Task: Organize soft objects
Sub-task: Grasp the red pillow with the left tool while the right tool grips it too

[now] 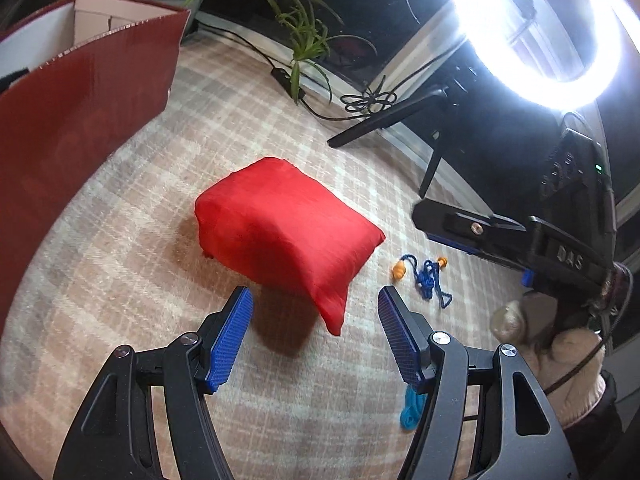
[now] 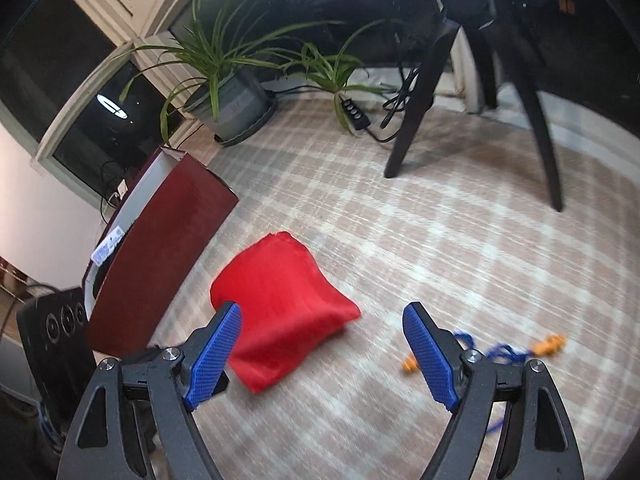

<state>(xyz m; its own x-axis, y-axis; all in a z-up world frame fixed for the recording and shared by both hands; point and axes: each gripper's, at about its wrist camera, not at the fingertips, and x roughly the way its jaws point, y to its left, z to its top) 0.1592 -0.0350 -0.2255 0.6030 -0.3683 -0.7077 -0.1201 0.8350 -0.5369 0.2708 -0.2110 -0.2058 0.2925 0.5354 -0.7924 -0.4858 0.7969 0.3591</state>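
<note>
Two jaws-apart grippers (both empty) hover near the red cushion (image 1: 280,224).

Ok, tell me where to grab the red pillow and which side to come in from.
Grip the near corner of the red pillow, the one that lifts off the plaid cloth towards the open left gripper. Come from the front, probably pinching across that thin raised corner rather than the plump middle.

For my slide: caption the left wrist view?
Open left gripper above a red pillow on plaid cloth, corded earplugs nearby.
</note>
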